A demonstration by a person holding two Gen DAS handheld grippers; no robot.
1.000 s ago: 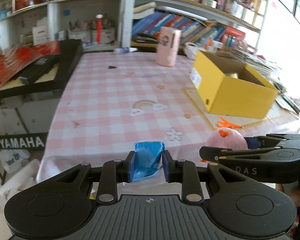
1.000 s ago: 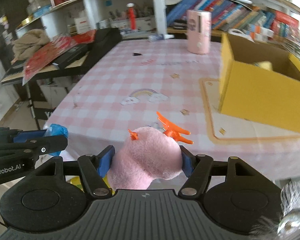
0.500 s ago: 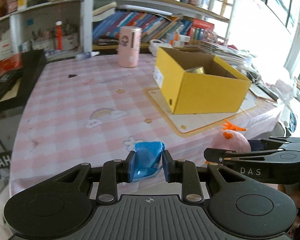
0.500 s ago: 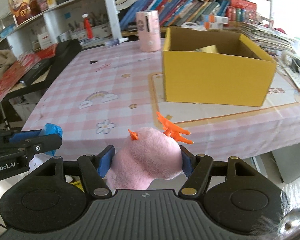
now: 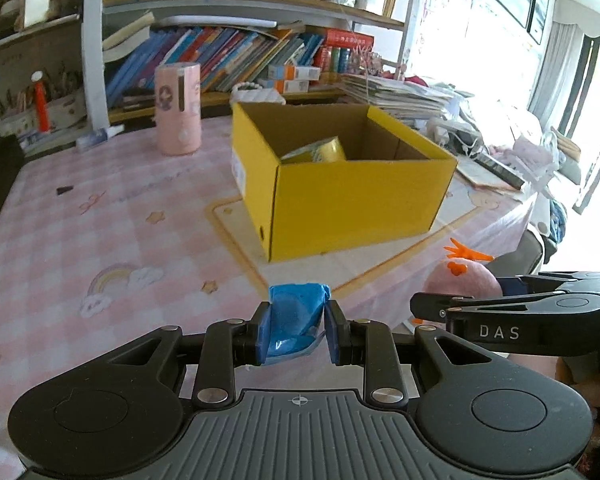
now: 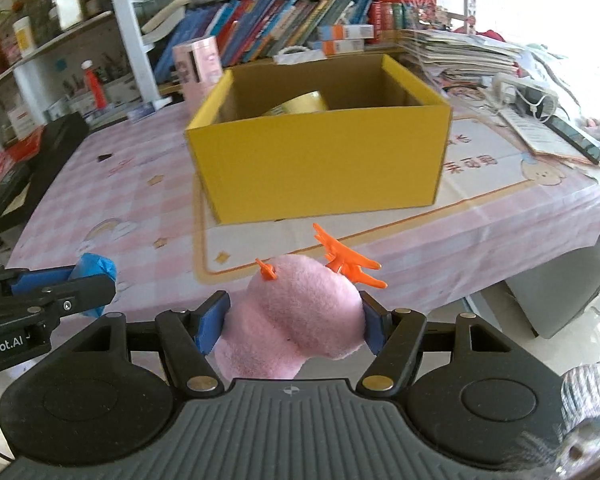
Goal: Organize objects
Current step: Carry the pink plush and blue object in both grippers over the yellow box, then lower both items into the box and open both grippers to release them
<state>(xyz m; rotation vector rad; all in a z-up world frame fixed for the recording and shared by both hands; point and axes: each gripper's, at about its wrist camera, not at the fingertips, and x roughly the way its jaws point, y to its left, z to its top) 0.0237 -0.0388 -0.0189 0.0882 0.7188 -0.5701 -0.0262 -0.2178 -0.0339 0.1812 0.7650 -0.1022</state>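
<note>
My left gripper [image 5: 296, 334] is shut on a crumpled blue packet [image 5: 296, 320] and holds it above the table's near edge. My right gripper [image 6: 294, 326] is shut on a pink plush toy [image 6: 296, 320] with orange feet, also off the near edge; the toy shows in the left wrist view [image 5: 462, 282]. The blue packet shows at left in the right wrist view [image 6: 96, 276]. An open yellow cardboard box [image 5: 352, 196] stands ahead on the pink checked tablecloth [image 5: 100, 232], with a yellow roll [image 5: 320, 152] inside. The box also shows in the right wrist view [image 6: 324, 160].
A pink cylinder container [image 5: 179, 108] stands behind the box to the left. Bookshelves [image 5: 236, 56] line the far side. Stacked papers and cables [image 5: 440, 112] crowd the right end. A black keyboard case [image 6: 40, 156] lies at the left edge.
Both grippers have swung to the right and moved closer to the yellow box, which now sits straight ahead. Both keep their hold on the packet and the plush toy.
</note>
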